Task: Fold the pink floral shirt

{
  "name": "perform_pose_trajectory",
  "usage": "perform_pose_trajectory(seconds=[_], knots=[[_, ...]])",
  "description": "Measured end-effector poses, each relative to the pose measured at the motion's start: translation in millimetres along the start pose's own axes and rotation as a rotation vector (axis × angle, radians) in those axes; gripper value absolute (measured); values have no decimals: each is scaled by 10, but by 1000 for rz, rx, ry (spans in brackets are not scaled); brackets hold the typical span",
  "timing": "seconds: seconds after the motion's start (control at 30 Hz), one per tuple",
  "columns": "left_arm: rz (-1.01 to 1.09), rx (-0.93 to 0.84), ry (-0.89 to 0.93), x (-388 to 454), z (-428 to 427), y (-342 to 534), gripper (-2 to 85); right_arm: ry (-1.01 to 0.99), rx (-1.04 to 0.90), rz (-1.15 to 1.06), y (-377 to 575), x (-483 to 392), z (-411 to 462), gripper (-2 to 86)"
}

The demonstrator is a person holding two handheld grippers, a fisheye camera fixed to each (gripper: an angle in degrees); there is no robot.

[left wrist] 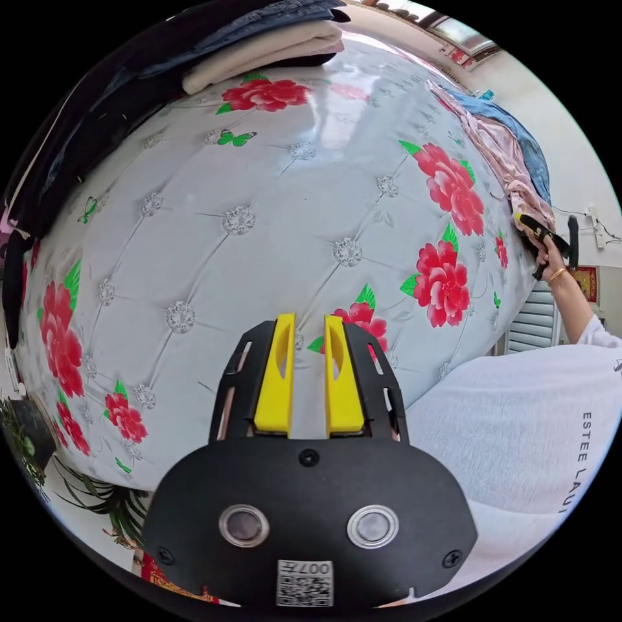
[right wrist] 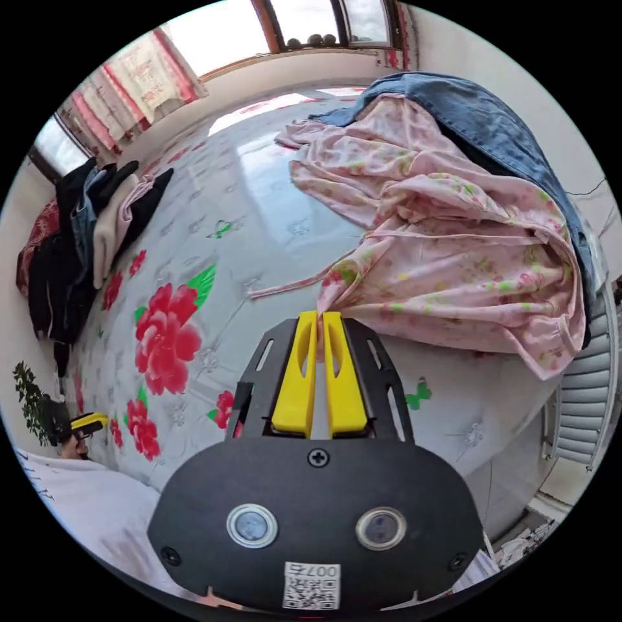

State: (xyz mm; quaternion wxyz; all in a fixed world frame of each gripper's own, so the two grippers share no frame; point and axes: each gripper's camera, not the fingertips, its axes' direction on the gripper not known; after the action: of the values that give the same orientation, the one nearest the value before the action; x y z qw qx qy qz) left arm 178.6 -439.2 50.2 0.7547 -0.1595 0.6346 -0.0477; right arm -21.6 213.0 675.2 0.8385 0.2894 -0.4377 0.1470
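Note:
The pink floral shirt [right wrist: 453,259] lies crumpled at one end of the bed, partly under a blue denim garment [right wrist: 492,116]. My right gripper [right wrist: 319,317] is shut on the shirt's near edge, with pink cloth pinched between its yellow fingertips. In the left gripper view the shirt [left wrist: 505,155] is at the far right, and the right gripper [left wrist: 541,236], held in a hand, sits at its lower end. My left gripper [left wrist: 309,321] hovers open over the bed's flowered cover with nothing between its jaws. It appears small in the right gripper view as the left gripper [right wrist: 84,424].
The bed cover [left wrist: 272,214] is pale grey, tufted, with red flowers. A stack of dark and cream clothes [left wrist: 259,45] lies along the far side, seen also as a clothes stack [right wrist: 97,220]. A plant [left wrist: 26,447] and a radiator [right wrist: 583,402] stand beside the bed.

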Motion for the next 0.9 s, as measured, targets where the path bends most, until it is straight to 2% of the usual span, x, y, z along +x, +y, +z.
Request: perform_pose_trajectory(seconds=[0.07, 0.13, 0.27, 0.33, 0.37, 0.4, 0.43, 0.53, 0.6, 0.67, 0.77, 0.9], knots=[[-11, 8, 38, -63, 0, 30, 80, -159, -42, -110, 341, -545, 11, 0], [21, 30, 76, -84, -9, 101, 90, -374, -92, -268, 870, -1447, -7, -1], [65, 112, 145, -151, -110, 320, 101, -710, -146, -413, 1563, -2767, -145, -1], [50, 185, 202, -317, -223, 554, 108, -987, -286, -634, 1971, -3679, -325, 1], [44, 201, 220, -373, -251, 622, 108, -1040, -336, -720, 2099, -3909, -386, 1], [30, 235, 260, -494, -313, 764, 110, -1103, -424, -917, 2401, -4327, -534, 3], [24, 273, 309, -619, -378, 915, 110, -1081, -491, -1122, 2741, -4671, -680, 5], [3, 347, 342, -887, -521, 1282, 111, -860, -461, -1408, 3421, -5140, -914, 18], [16, 372, 301, -961, -587, 1450, 111, -769, -407, -1419, 3570, -5229, -960, 27], [50, 390, 267, -965, -619, 1542, 112, -734, -359, -1337, 3543, -5195, -983, 35], [150, 373, 265, -809, -526, 1485, 120, -709, -264, -1091, 3289, -4829, -1001, 45], [320, 255, 310, -214, -123, 1140, 125, -599, -180, -740, 2912, -4008, -935, 57]])
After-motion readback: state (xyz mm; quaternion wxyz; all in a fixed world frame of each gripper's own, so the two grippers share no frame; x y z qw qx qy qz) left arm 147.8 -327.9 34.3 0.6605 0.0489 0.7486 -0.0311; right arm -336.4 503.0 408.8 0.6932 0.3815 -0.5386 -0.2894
